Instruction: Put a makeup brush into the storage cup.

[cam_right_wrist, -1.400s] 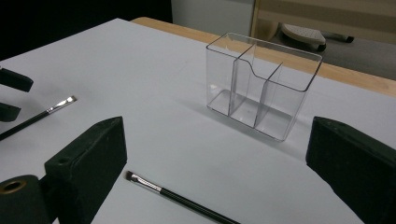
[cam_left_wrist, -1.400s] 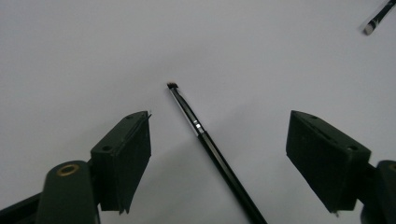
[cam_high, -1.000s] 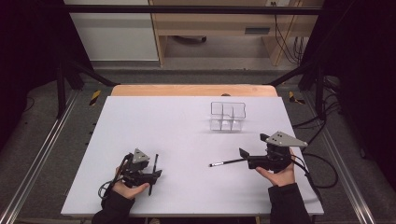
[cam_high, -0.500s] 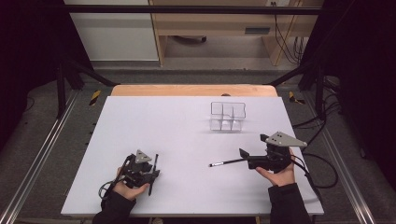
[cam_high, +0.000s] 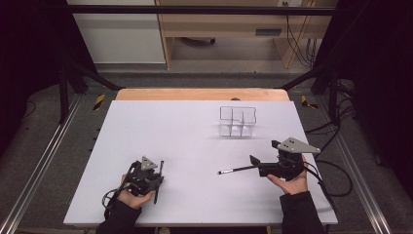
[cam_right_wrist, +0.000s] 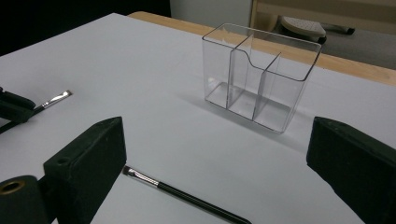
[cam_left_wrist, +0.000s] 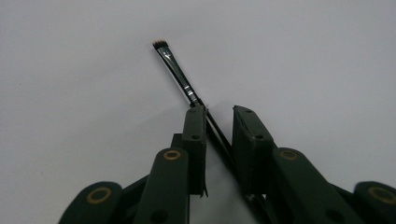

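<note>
We see our left gripper point(cam_left_wrist: 219, 128) low on the white table point(cam_high: 160, 131) at about seven o'clock, its black jaws having just been closing, and they now pinch the thin black-handled makeup brush point(cam_left_wrist: 180, 77) whose bristle tip points to eleven o'clock. Our right gripper point(cam_right_wrist: 219, 154) stands wide open at four o'clock over a second slim black brush point(cam_right_wrist: 182, 193) lying flat on the table. The clear plastic three-compartment organiser point(cam_right_wrist: 259, 74) stands upright and empty towards one o'clock, well apart from both brushes.

Left gripper point(cam_high: 157, 171) low near the front edge, jaws just closing, nearly together; right gripper point(cam_high: 253, 160) level, jaws spread wide.
</note>
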